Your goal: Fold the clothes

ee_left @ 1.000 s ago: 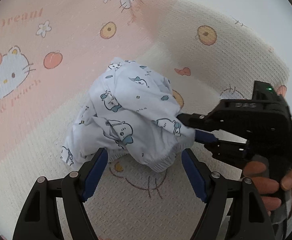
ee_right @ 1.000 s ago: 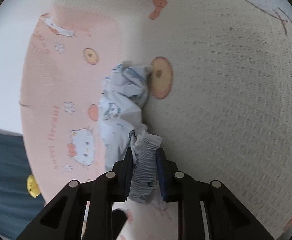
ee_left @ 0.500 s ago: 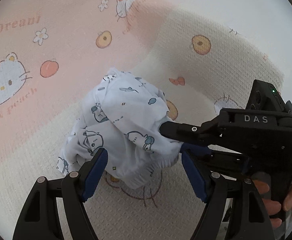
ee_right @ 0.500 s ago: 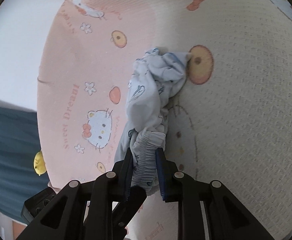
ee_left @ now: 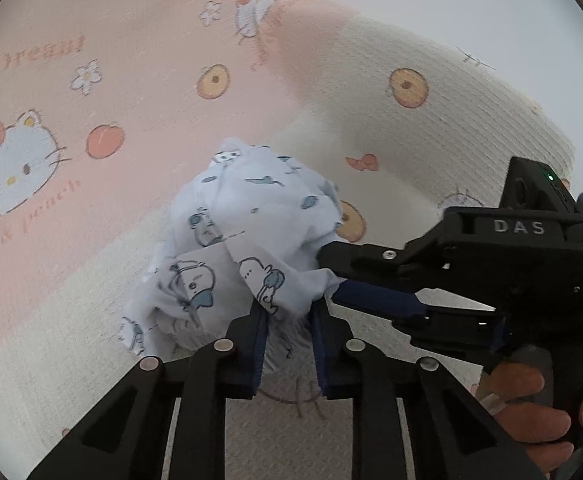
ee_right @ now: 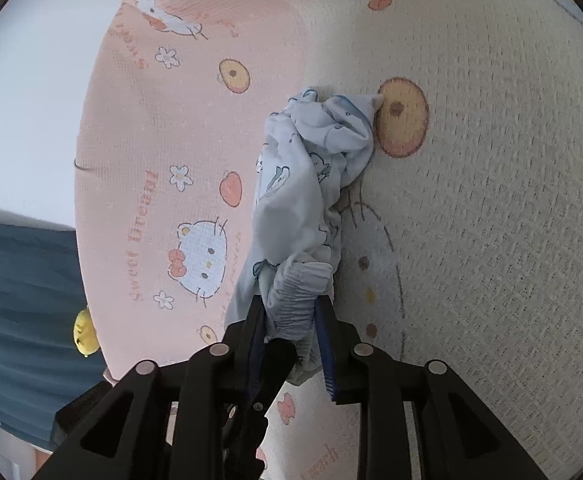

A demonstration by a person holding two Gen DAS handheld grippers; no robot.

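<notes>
A bed blanket printed with cartoon cats, flowers, peaches and round biscuits covers the whole surface, pink on one side and cream on the other. A crumpled pale-blue garment with small cartoon prints sits bunched on the cream part, just beside the colour boundary, touching a printed biscuit.

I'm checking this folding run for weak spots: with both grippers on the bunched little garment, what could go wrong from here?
1. The left gripper is closing on a crumpled wad of the garment, so it may pinch several layers and the piece may not spread flat.
2. The right gripper is opening around the gathered waistband; the band could slip out.
3. Both grippers work close together, so they may collide.
</notes>
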